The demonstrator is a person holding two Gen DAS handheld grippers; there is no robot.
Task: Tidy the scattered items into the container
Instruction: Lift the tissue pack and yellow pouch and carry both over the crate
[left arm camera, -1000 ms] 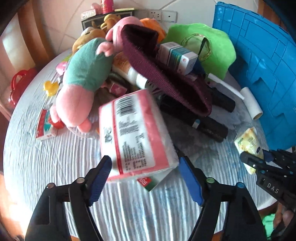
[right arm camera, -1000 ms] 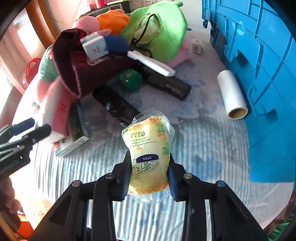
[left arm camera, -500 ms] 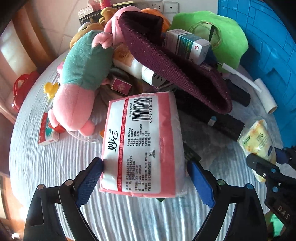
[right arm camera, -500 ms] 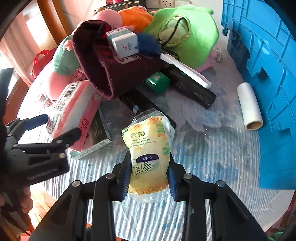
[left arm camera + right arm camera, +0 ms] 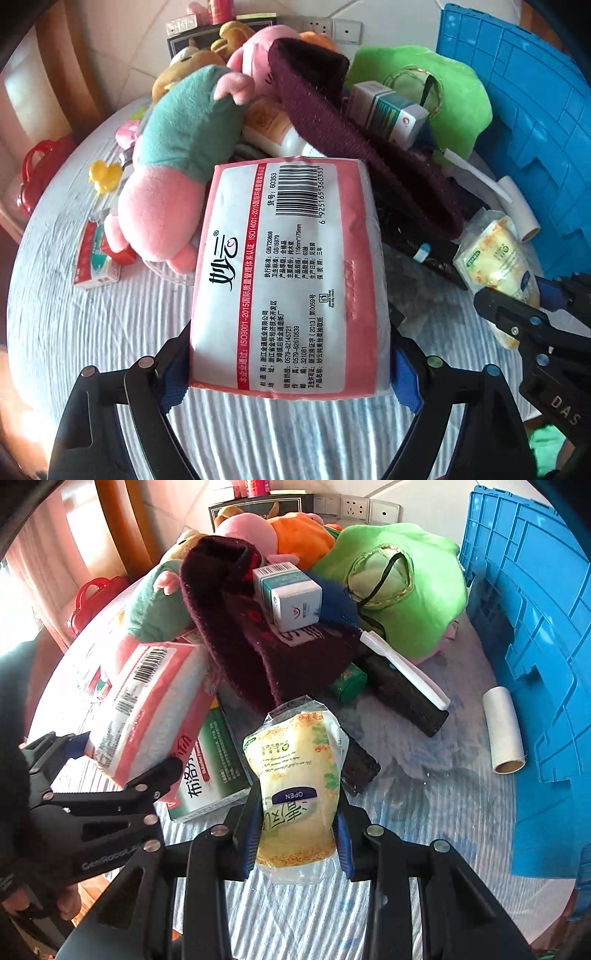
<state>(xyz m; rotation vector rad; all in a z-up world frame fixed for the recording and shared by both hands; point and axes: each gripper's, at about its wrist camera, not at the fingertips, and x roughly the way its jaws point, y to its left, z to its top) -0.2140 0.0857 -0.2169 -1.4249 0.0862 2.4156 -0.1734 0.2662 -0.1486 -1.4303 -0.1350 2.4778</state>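
Now gripped between the left hand-held gripper's [image 5: 290, 373] wide, just-narrowed jaws: a pink-and-white tissue pack [image 5: 291, 273], barcode up, lifted over the counter [image 5: 92, 332]. Clamped tight in the right hand-held gripper [image 5: 297, 838]: a yellow pouch [image 5: 295, 771] marked "OPEN", held above the counter beside the pile. Blue crate [image 5: 535, 627] at far right, paper roll [image 5: 504, 731] just beside it; bare striped counter between pouch and roll.

blue crate [image 5: 535, 635] cut off at right edge; tissue pack [image 5: 288, 280] hiding table behind
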